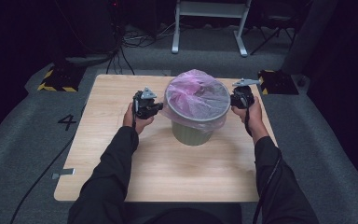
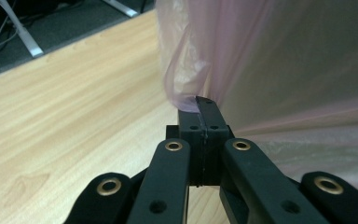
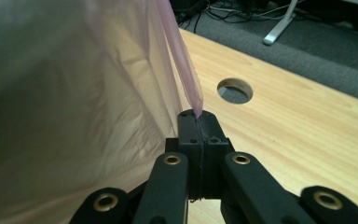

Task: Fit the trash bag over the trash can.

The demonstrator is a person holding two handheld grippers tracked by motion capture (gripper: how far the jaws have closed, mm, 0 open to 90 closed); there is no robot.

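On the left side of the wooden desk [image 1: 121,158], the left gripper [image 1: 157,108] is held in the person's left hand [image 1: 137,120], its nose turned toward the bin. In the left gripper view its fingers [image 2: 200,116] stand pressed together, and a thin fold of the pink bin bag [image 2: 261,70] is pinched at their very tips. The film rises from the tips and spreads away to the right of them, while bare desk wood lies to their left.

Between the two grippers stands the small pale green waste bin [image 1: 192,133], roughly at the middle of the desk. The translucent pink bag lines it and is turned down over the rim, hanging as a skirt around the upper wall of the bin. Inside the mouth the film looks crumpled, though the high view is too dim to tell how deep it sits.

On the right, the right gripper [image 1: 237,98] sits in the right hand [image 1: 251,112], just beside the bin rim and facing it. In the right gripper view its fingers [image 3: 200,123] are likewise closed, with a narrow strip of the bag [image 3: 74,93] caught at their tips. The film climbs up and to the left of them. To the right of the tips, a round cable hole [image 3: 235,90] is cut in the desk. Beyond the far edge lies grey carpet [image 1: 214,60], and the white legs of a stand [image 1: 209,28].
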